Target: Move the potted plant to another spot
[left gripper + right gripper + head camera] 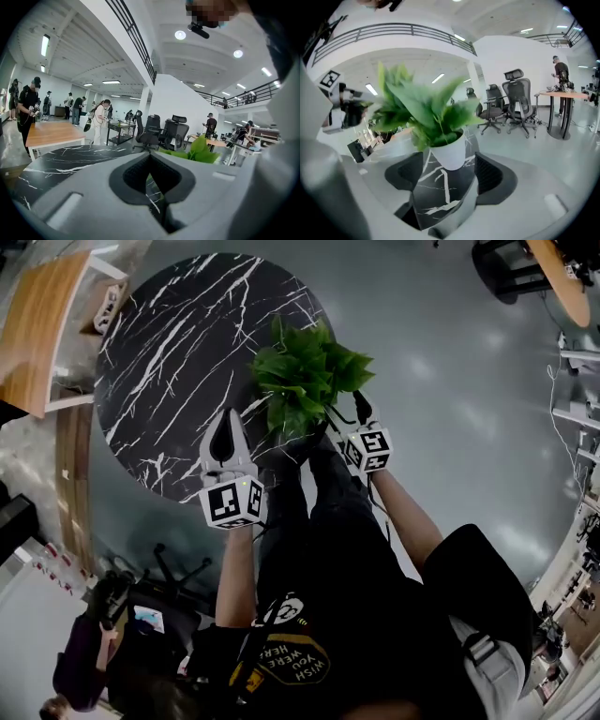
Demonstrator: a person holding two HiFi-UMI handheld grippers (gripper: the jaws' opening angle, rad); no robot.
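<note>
The potted plant [305, 376], with broad green leaves in a white pot [452, 152], stands near the right edge of the round black marble table [178, 362]. My right gripper [342, 418] reaches in from the near right, open. In the right gripper view its jaws [447, 174] stand either side of the pot's base, and the pads are clear of it. My left gripper [226, 415] hovers over the table's near edge, left of the plant, shut with its tips together and empty. The left gripper view [150, 157] catches the leaves [199, 150] just past its right jaw.
A wooden table [42, 324] stands left of the marble one. An office chair base [173, 573] and a person [84, 662] are at the lower left. Grey floor lies right of the table. Office chairs [515, 103] and desks stand farther off.
</note>
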